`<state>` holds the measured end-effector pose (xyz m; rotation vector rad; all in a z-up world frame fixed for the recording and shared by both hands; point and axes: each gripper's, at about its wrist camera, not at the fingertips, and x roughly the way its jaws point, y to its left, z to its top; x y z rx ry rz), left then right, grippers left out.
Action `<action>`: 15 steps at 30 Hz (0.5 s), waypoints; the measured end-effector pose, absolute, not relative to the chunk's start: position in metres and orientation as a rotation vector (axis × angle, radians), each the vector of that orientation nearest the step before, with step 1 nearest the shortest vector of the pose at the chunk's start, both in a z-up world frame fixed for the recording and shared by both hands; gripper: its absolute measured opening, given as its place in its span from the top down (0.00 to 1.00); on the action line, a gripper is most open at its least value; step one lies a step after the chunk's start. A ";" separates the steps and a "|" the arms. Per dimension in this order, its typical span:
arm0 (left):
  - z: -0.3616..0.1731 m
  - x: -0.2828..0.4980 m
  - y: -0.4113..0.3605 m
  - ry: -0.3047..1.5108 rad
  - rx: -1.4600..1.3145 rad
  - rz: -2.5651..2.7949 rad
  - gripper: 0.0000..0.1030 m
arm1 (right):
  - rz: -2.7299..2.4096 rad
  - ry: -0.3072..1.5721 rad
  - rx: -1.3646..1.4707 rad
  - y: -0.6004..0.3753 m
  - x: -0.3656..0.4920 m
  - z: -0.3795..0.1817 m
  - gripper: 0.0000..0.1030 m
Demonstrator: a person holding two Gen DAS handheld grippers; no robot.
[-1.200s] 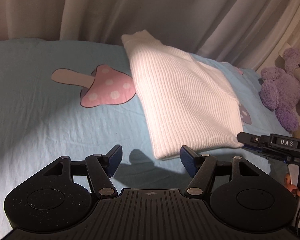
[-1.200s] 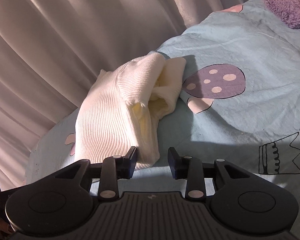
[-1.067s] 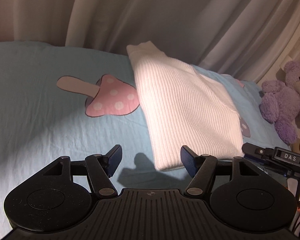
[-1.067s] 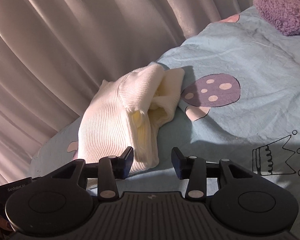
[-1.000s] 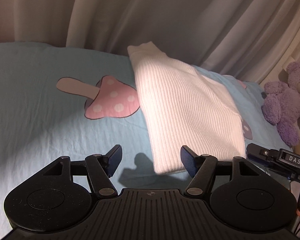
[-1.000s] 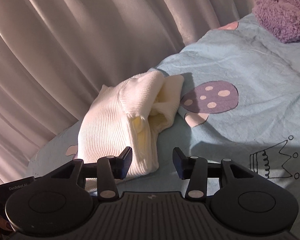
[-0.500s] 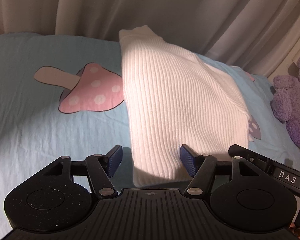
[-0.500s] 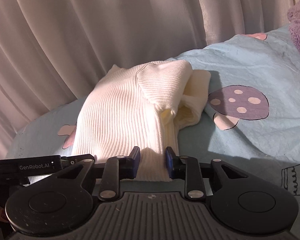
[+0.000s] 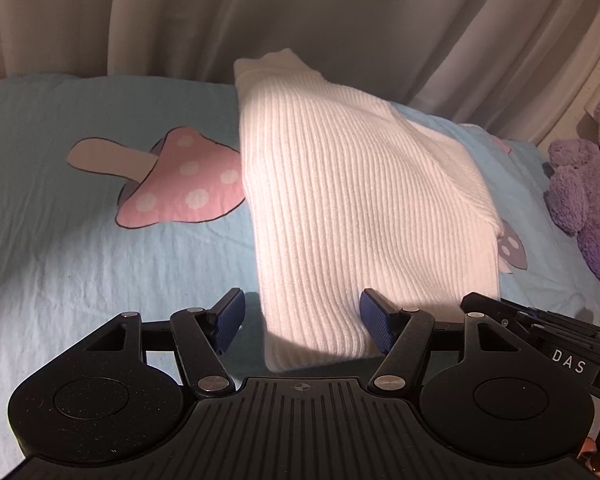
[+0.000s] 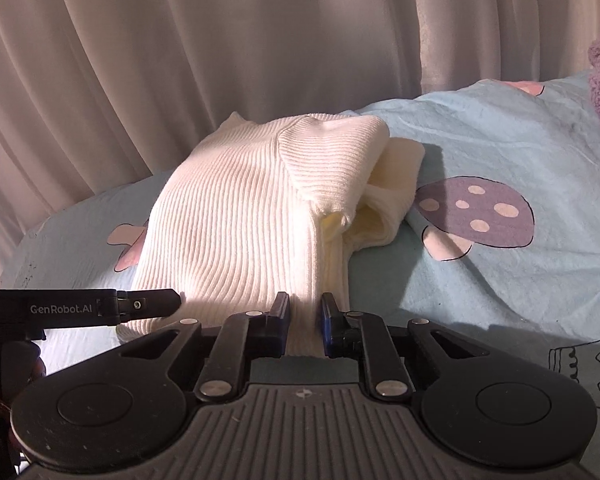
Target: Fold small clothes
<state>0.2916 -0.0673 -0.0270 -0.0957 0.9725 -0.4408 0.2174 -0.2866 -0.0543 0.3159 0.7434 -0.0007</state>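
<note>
A white ribbed knit garment (image 9: 360, 208) lies folded lengthwise on the light blue bedsheet (image 9: 60, 240); it also shows in the right wrist view (image 10: 240, 216). My left gripper (image 9: 302, 316) is open, its blue pads on either side of the garment's near left corner. My right gripper (image 10: 305, 322) is shut on the garment's near right edge, with the fabric pinched between its pads. The left gripper's finger (image 10: 140, 304) shows at the left of the right wrist view, beside the hem.
The sheet carries a pink mushroom print (image 9: 180, 184) left of the garment and a purple mushroom print (image 10: 476, 212) to its right. A purple teddy bear (image 9: 584, 188) sits at the right edge. Pale curtains (image 10: 220, 40) hang behind the bed.
Both grippers have moved forward to the garment's near hem. The right gripper has closed on the near right edge. The left gripper stays open, now straddling the near left corner.
</note>
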 end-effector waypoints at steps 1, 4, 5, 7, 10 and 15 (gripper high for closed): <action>-0.027 0.291 -0.068 0.970 -0.089 -0.442 0.32 | 0.000 0.744 0.306 -0.286 0.217 -0.054 0.86; -0.027 0.289 -0.069 0.969 -0.074 -0.457 0.32 | 0.007 0.750 0.288 -0.287 0.216 -0.052 0.86; -0.027 0.289 -0.068 0.971 -0.074 -0.463 0.32 | 0.003 0.754 0.284 -0.290 0.216 -0.051 0.86; -0.026 0.287 -0.065 0.980 -0.073 -0.482 0.32 | -0.023 0.768 0.288 -0.298 0.215 -0.048 0.81; -0.024 0.287 -0.051 1.016 -0.100 -0.546 0.32 | 0.003 0.761 0.459 -0.330 0.212 -0.048 0.63; -0.016 0.307 -0.018 1.011 -0.304 -0.618 0.30 | 0.080 0.716 0.888 -0.390 0.225 -0.062 0.47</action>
